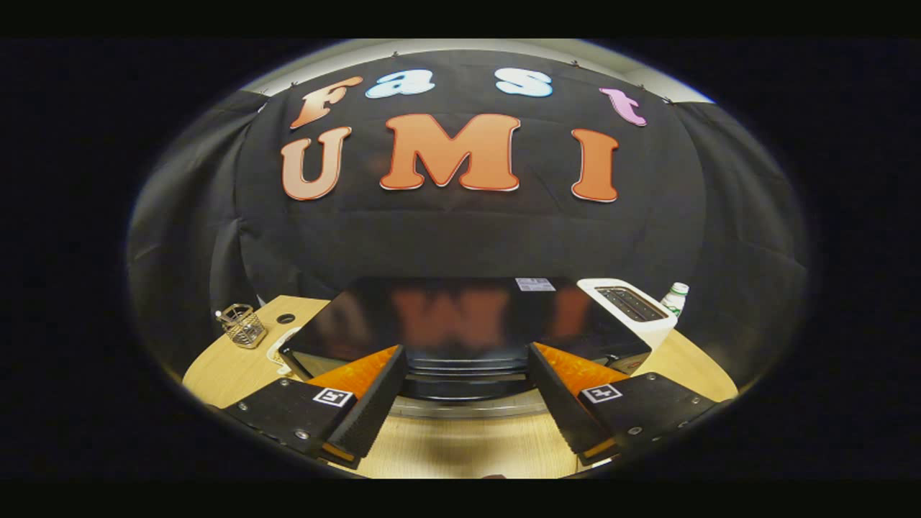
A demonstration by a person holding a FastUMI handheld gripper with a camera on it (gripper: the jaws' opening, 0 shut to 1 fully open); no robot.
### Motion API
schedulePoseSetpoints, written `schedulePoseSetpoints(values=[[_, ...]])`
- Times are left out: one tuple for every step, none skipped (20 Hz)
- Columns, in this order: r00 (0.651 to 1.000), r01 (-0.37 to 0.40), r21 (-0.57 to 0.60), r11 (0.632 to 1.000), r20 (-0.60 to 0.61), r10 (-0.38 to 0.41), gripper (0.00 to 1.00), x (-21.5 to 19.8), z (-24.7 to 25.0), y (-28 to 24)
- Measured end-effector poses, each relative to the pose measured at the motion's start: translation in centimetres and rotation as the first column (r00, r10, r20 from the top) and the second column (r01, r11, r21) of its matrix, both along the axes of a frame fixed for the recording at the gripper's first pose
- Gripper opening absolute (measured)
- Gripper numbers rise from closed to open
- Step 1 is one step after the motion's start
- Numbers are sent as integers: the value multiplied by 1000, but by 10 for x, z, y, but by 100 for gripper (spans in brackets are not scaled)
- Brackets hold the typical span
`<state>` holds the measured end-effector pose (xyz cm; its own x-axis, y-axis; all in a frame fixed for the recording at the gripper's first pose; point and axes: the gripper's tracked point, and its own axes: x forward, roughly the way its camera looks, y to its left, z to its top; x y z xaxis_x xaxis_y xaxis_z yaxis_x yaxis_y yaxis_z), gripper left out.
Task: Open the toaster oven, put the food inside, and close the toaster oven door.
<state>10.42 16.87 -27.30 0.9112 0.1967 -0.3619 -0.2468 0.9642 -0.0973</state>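
Fingers [374, 403] of the gripper [466, 403] stand wide apart, holding nothing; on the table's [460, 450] left edge sits a wire basket [243, 325]; just ahead, mid-table, the toaster oven [460, 324] looks shut; right, a white toaster [633, 306]; opening seems the step, calling for the door's handle, which I cannot make out.

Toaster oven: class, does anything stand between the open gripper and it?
Nothing visible does. The gripper is open, its fingers spread apart over bare wooden table, and the black toaster oven sits just ahead, its front between them. The wire basket, white toaster and bottle stand off to the sides.
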Motion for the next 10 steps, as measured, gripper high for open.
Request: schedulePoseSetpoints(values=[[1000,4,23,1000,-16,-4,100,-2,-1,0],[1000,3,36,999,-29,-2,99,-3,-1,-1],[999,0,28,1000,-33,1,99,-7,-3,0],[1000,-5,22,1000,-30,6,99,-6,-3,0],[999,-3,21,1000,-34,4,100,-7,-2,-1],[999,0,23,1000,-42,1,100,-8,-2,-1],[999,1,19,1000,-48,0,100,-11,-3,-2],[999,1,17,1000,-49,0,100,-15,-3,-4],[999,1,18,1000,-50,-1,100,-22,-4,-6],[999,1,19,1000,-48,0,100,-28,-3,-8]])
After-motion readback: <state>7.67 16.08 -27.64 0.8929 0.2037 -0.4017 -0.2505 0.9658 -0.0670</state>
